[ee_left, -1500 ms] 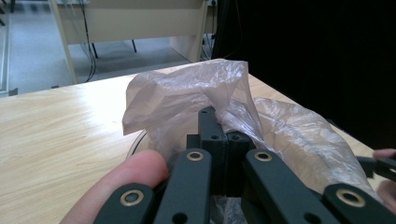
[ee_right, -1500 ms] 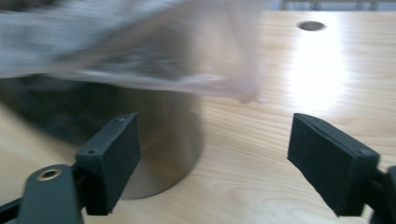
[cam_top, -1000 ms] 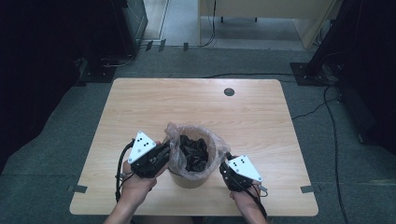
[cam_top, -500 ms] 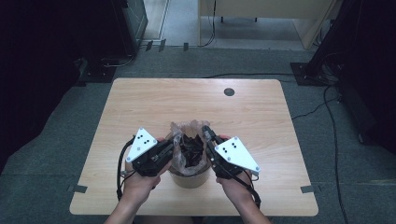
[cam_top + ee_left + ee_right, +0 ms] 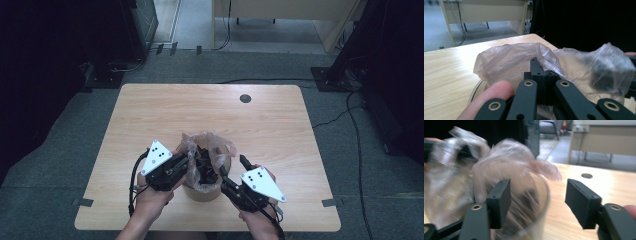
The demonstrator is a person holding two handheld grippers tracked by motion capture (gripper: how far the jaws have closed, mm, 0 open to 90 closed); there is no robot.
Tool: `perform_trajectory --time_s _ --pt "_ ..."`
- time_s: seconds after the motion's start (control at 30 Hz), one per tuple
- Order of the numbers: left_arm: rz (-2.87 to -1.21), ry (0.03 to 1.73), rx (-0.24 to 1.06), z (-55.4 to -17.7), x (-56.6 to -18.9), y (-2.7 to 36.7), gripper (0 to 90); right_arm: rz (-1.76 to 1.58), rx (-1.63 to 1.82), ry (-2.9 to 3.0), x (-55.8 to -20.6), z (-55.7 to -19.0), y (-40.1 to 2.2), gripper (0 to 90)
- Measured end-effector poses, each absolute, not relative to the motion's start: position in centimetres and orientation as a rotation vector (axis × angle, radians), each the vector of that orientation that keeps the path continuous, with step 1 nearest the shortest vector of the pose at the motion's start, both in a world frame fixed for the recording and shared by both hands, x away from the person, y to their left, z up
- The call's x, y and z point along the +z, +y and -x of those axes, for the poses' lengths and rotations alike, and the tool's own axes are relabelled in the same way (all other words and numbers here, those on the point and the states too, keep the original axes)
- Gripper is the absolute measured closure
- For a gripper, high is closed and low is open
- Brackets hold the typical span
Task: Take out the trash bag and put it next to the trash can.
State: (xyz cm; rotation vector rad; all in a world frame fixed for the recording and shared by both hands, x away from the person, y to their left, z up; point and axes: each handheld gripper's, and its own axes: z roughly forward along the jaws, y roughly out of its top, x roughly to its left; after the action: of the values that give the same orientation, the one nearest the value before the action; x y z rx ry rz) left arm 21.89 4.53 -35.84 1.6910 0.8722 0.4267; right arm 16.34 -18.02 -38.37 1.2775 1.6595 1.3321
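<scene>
A round tan bin (image 5: pixel 204 193) stands near the table's front edge, lined with a clear plastic bag (image 5: pixel 206 144) that has dark contents inside. My left gripper (image 5: pixel 186 161) is at the bag's left edge, shut on a fold of the plastic (image 5: pixel 509 57), which drapes round its tips (image 5: pixel 541 72). My right gripper (image 5: pixel 233 166) sits just right of the bin. Its jaws have just been opening and now stand apart, with nothing pressed between them (image 5: pixel 537 195). The bag (image 5: pixel 499 157) and the bin's rim (image 5: pixel 544 192) lie beyond its left jaw, blurred.
The wooden table (image 5: pixel 280 130) has a round cable hole (image 5: pixel 245 98) at the back. Grey carpet surrounds it, with cables (image 5: pixel 350 112) on the right, a desk (image 5: pixel 280 15) behind and dark equipment at both sides.
The right gripper rose to the bag's right edge, then drew back to the right with its jaws spread, and the plastic is out of them. The left gripper stayed put.
</scene>
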Motion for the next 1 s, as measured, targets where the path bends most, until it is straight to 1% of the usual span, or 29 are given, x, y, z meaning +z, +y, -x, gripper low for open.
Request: perform_trajectory --time_s 0.13,0.23,0.27,0.4,0.53,0.67,0.7,0.8,0.87,0.9,0.93,1.0 --pt "-1.688 0.877 0.425 -22.0 -35.9 4.3 90.0 -1.351 1.445 1.667 -38.9 -15.7 -19.4 36.7" --pt "-1.695 0.873 0.419 -22.0 -36.0 3.8 90.0 -1.364 1.572 1.725 -38.7 -15.6 -19.5 36.8" --pt "-1.697 0.871 0.417 -22.0 -36.0 3.7 90.0 -1.370 1.604 1.749 -38.6 -15.7 -19.3 36.6" --pt "-1.702 0.865 0.416 -22.0 -36.1 3.3 90.0 -1.339 1.689 1.842 -38.4 -16.1 -18.0 31.1" --pt "-1.698 0.868 0.411 -22.2 -36.0 3.5 90.0 -1.293 1.662 1.956 -38.4 -16.6 -15.9 25.0" --pt "-1.689 0.872 0.412 -22.1 -35.8 3.9 90.0 -1.311 1.571 2.003 -38.4 -17.2 -13.9 24.8" --pt "-1.685 0.872 0.415 -22.0 -35.7 4.0 90.0 -1.314 1.552 2.011 -38.4 -17.3 -13.5 27.0" --pt "-1.668 0.872 0.420 -21.9 -35.5 4.4 90.0 -1.304 1.536 2.042 -38.4 -17.5 -12.6 41.1" --pt "-1.648 0.869 0.418 -21.7 -35.3 4.8 87.5 -1.293 1.521 2.043 -38.5 -17.5 -12.3 60.6" --pt "-1.633 0.861 0.422 -21.6 -35.3 5.1 82.2 -1.285 1.517 2.038 -38.5 -17.5 -12.2 68.5" --pt "-1.615 0.853 0.436 -21.5 -35.3 5.3 75.0 -1.279 1.511 2.031 -38.6 -17.5 -12.2 75.4" --pt "-1.577 0.856 0.442 -21.3 -35.3 5.9 58.4 -1.278 1.508 2.011 -38.5 -17.5 -12.2 84.0"
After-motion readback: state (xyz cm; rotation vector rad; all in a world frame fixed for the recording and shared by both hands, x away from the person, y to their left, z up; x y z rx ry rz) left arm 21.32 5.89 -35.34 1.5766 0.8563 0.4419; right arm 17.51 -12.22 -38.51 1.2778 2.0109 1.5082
